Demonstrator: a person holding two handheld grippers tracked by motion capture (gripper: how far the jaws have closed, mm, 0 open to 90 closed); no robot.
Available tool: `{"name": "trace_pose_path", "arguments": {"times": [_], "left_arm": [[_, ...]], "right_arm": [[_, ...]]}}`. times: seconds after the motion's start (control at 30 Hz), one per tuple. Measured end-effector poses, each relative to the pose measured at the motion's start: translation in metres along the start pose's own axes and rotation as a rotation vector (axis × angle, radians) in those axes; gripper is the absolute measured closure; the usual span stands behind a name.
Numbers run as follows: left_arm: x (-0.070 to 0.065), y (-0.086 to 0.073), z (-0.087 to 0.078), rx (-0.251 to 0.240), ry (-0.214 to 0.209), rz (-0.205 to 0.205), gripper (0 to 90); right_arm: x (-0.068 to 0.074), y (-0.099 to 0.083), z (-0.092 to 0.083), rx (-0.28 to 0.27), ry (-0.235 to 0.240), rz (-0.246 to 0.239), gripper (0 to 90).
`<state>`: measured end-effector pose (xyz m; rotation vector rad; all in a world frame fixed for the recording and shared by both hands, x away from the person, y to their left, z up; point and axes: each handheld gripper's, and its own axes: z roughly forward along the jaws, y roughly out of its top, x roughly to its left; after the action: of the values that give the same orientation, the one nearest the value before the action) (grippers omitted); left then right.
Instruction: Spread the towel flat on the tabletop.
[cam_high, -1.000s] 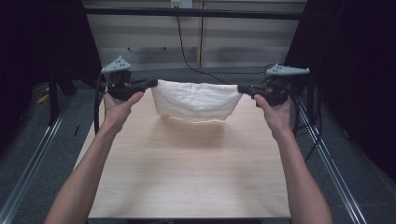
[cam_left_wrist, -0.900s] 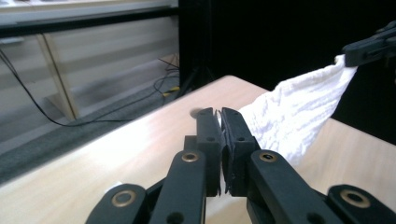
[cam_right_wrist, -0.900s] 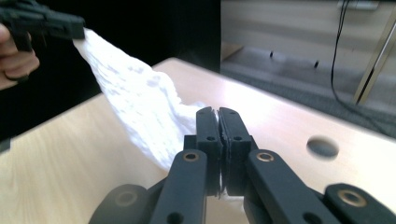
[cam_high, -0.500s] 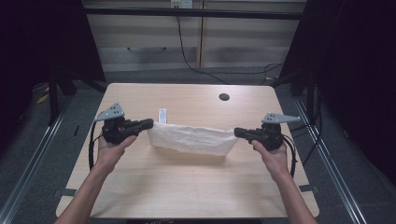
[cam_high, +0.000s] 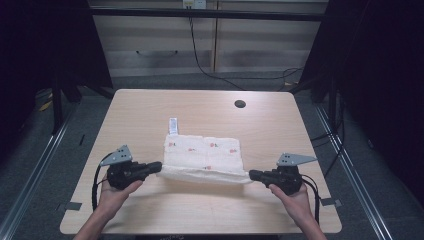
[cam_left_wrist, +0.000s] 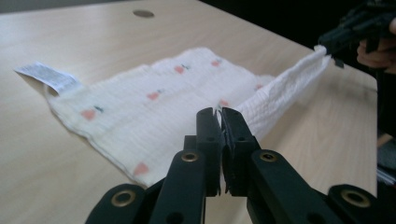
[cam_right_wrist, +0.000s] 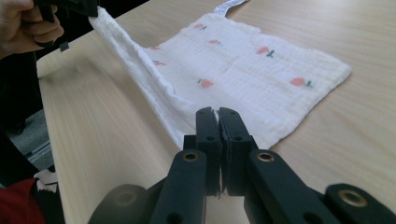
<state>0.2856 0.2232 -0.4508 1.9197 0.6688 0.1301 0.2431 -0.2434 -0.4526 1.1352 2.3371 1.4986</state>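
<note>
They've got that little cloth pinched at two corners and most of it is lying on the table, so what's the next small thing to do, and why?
Probably lower both corners onto the table. The left gripper and right gripper are each shut on a near corner of the cloth, its far part lies flat, and only the near edge hangs raised between them. Opening the jaws would come afterwards.
</note>
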Motion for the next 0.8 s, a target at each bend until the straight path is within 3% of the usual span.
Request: {"name": "trace_pose_path", "arguments": {"times": [0.2, 0.3, 0.33, 0.53, 0.6, 0.8], "left_arm": [[-0.016, -0.019, 0.001, 0.070, -0.007, 0.012, 84.4], [-0.014, -0.029, -0.001, 0.071, -0.010, -0.012, 82.6], [-0.013, -0.031, -0.002, 0.074, -0.014, -0.022, 80.0], [-0.014, -0.030, -0.003, 0.061, -0.033, -0.037, 68.1], [-0.012, -0.030, -0.002, 0.068, -0.020, -0.041, 62.4], [0.002, -0.024, 0.006, 0.100, 0.011, -0.056, 56.4]], "right_arm": [[0.007, -0.015, -0.006, 0.067, -0.011, 0.002, 84.2], [0.008, -0.025, -0.009, 0.090, -0.011, 0.004, 82.1], [0.008, -0.031, -0.009, 0.093, 0.002, 0.026, 79.8], [0.008, -0.034, -0.010, 0.093, 0.001, 0.035, 75.8], [0.007, -0.032, -0.009, 0.084, -0.003, 0.034, 74.1], [-0.001, -0.022, 0.002, 0.096, -0.025, 0.023, 66.5]]}}
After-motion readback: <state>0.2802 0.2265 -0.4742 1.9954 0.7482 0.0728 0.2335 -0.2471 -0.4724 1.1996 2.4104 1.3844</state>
